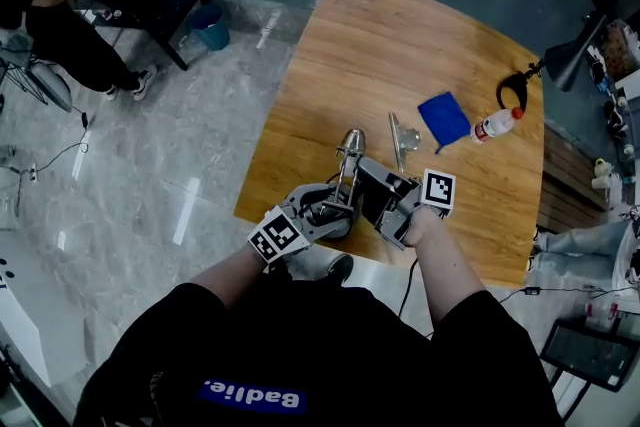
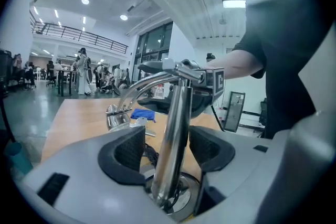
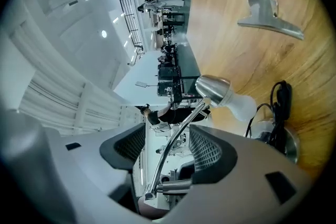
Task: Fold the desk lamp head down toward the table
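A chrome desk lamp [image 1: 347, 177] stands near the front edge of the wooden table [image 1: 330, 65]. Its upright post [image 2: 176, 128] rises between the jaws of my left gripper [image 2: 167, 144], and a gap shows beside the pads, so that gripper is open. The thin curved arm [image 3: 178, 136] passes between the jaws of my right gripper [image 3: 167, 147], also open and not touching it. The lamp head [image 3: 214, 89] with its white bulb [image 3: 241, 105] tilts toward the tabletop. In the head view the left gripper [image 1: 335, 210] and the right gripper [image 1: 375, 190] flank the lamp.
The lamp's round base [image 3: 286, 141] and black cord [image 3: 278, 97] lie on the table. Behind it are a metal clip [image 1: 400, 137], a blue cloth [image 1: 443, 118], a small bottle [image 1: 495, 125] and a black lamp [image 1: 570, 55]. A person [image 1: 50, 15] sits at the far left.
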`<act>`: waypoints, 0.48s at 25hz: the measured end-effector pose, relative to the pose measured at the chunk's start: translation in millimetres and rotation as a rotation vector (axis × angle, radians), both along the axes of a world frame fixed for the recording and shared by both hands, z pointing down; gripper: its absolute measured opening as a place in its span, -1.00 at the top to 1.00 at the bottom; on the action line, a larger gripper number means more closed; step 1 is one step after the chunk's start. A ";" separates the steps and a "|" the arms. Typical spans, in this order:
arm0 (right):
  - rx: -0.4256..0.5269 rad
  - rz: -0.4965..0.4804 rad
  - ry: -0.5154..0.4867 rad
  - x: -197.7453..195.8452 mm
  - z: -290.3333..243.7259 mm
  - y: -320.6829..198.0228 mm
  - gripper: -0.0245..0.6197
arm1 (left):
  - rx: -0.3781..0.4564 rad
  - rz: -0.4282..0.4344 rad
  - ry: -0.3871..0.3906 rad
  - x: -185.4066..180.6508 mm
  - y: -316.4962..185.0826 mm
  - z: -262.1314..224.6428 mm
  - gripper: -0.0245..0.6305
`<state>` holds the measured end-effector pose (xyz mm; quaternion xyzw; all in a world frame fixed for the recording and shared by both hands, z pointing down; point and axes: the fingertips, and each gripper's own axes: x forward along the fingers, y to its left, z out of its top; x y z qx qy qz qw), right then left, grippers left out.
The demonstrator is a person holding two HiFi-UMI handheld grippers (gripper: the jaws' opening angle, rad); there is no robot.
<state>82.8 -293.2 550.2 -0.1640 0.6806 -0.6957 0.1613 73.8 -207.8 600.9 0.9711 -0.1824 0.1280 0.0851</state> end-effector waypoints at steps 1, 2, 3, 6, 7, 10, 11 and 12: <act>0.000 0.007 -0.004 3.7 -1.3 2.7 0.17 | 0.006 -0.015 -0.009 -4.2 -0.3 -2.0 0.15; 0.001 0.013 -0.011 9.4 -2.4 6.3 0.17 | 0.012 -0.027 -0.020 -6.1 0.8 -3.4 0.15; 0.003 0.016 -0.018 16.5 -3.3 10.9 0.17 | 0.016 -0.041 -0.031 -6.2 2.9 -4.1 0.15; 0.029 0.025 -0.021 35.2 -7.5 24.6 0.17 | 0.004 -0.103 -0.050 -7.3 11.8 -4.8 0.15; 0.052 0.036 -0.013 39.1 -10.7 28.0 0.17 | -0.011 -0.130 -0.042 -9.7 15.3 -6.3 0.15; 0.136 0.084 0.026 48.0 -23.5 39.8 0.17 | -0.064 -0.209 0.023 -16.3 29.1 -17.2 0.16; 0.165 0.097 0.048 50.2 -27.0 45.4 0.17 | -0.074 -0.225 0.043 -17.6 35.3 -21.5 0.16; 0.193 0.109 0.072 51.6 -30.2 52.3 0.17 | -0.080 -0.232 0.061 -18.5 42.2 -26.1 0.16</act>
